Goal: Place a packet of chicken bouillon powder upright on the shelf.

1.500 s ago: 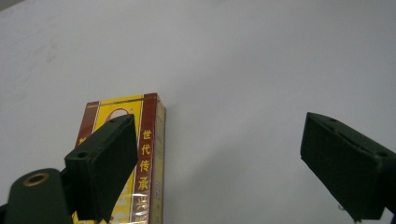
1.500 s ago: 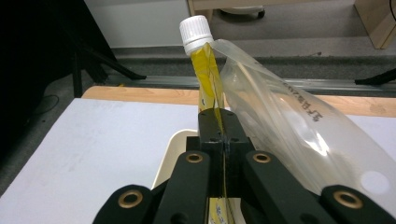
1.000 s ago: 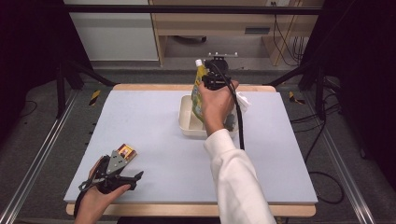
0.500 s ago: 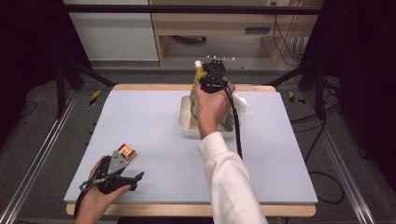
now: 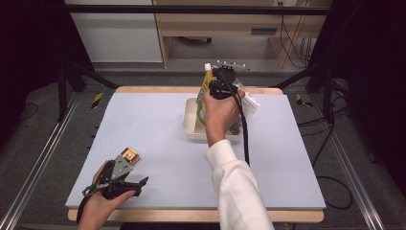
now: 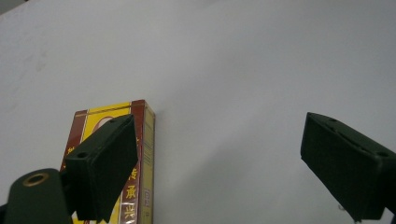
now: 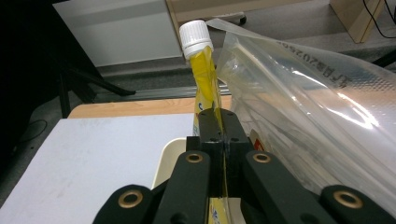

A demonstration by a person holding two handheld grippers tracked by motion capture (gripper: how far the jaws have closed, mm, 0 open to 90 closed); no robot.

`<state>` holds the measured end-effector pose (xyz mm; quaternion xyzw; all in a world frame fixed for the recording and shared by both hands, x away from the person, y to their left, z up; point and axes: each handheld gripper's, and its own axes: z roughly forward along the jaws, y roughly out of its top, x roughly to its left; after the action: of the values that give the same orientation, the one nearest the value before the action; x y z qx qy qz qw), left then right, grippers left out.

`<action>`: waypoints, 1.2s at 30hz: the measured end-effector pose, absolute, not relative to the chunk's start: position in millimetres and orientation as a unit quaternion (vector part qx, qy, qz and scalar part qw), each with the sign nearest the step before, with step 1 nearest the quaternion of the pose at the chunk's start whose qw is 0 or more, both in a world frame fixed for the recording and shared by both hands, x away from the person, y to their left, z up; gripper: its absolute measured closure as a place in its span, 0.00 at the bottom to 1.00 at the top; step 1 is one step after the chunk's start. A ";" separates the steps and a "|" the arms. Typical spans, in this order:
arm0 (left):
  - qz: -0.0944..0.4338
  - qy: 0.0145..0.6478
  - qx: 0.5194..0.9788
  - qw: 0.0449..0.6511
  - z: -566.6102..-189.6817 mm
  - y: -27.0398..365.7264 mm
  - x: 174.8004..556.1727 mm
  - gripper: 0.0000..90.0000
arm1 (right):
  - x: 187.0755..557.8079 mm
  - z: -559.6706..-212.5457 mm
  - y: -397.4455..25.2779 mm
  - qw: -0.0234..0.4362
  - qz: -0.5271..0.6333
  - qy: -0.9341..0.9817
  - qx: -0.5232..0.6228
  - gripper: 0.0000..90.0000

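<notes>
R gripper jaws pinch yellow spout pouch just below its white cap, pouch held upright over cream tray, clear bag alongside. Vs 1.0 s ago: R hand reaches a bit farther fwd; pouch likely mid-placement into tray. L gripper unchanged, jaws spread, idle by red/yellow card box.

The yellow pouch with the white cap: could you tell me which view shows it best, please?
The right gripper view: the yellow pouch rises close up, white cap clear, right claw shut on it. In the high view the hand covers most of it.
</notes>
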<state>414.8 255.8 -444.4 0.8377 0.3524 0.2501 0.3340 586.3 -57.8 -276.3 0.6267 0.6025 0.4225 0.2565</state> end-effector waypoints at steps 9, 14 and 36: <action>0.248 0.352 0.838 0.335 -444.9 255.6 415.2 0.12 | 587.5 -278.3 -55.7 0.263 0.421 0.599 0.628 1.00; 0.249 0.348 0.842 0.329 -444.8 255.2 415.1 0.12 | 585.4 -280.8 -52.8 0.276 0.416 0.606 0.619 1.00; 0.249 0.347 0.843 0.328 -444.5 255.2 415.0 0.12 | 583.0 -285.8 -51.3 0.289 0.410 0.606 0.617 1.00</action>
<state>415.0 255.2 -444.5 0.8428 0.3469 0.2491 0.3277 583.0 -51.3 -285.8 0.6168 0.6065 0.4100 0.2892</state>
